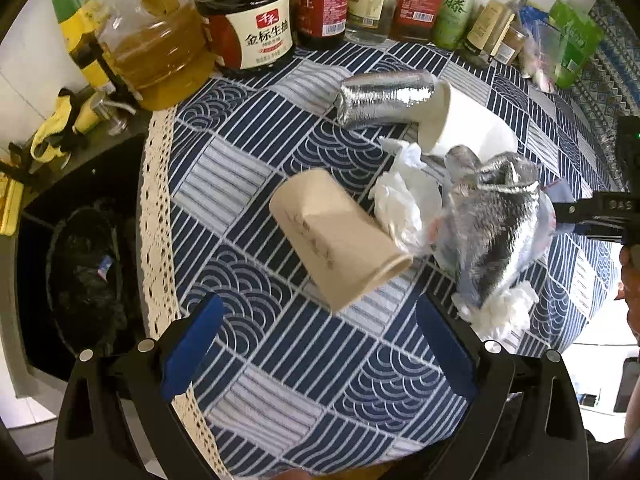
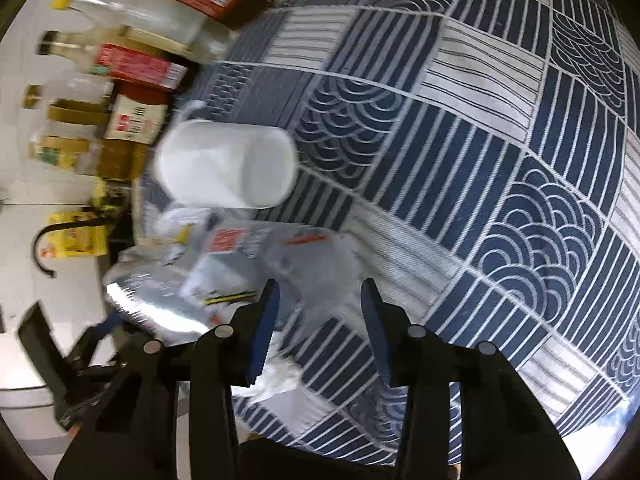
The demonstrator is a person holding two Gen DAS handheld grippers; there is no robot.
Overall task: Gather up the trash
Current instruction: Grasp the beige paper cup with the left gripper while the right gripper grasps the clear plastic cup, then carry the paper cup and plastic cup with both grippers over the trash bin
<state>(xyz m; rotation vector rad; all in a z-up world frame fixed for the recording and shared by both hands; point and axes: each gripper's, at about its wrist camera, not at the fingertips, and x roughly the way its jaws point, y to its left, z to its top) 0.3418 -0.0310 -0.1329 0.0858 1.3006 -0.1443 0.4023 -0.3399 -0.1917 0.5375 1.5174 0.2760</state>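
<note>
Trash on the patterned tablecloth point(image 1: 304, 360), both claws above it.

Left claw point(image 1: 320, 344) gapes empty, brown paper cup point(image 1: 340, 240) lying just ahead. Right claw point(image 2: 320, 332) (also parted) straddles a clear wrapper point(image 2: 316, 264); white cup point(image 2: 228, 168) lies farther ahead.

- The place was a home kitchen or dining corner.
- A table wore a blue-and-white patterned tablecloth point(image 1: 280, 360) with a lace edge.
- Along its far side stood cooking condiments: a soy sauce bottle point(image 1: 256, 28), a jug of cooking oil point(image 1: 160, 48) and other sauce bottles.
- A black-lined trash bin point(image 1: 84, 276) sat below the table's left edge.
</note>
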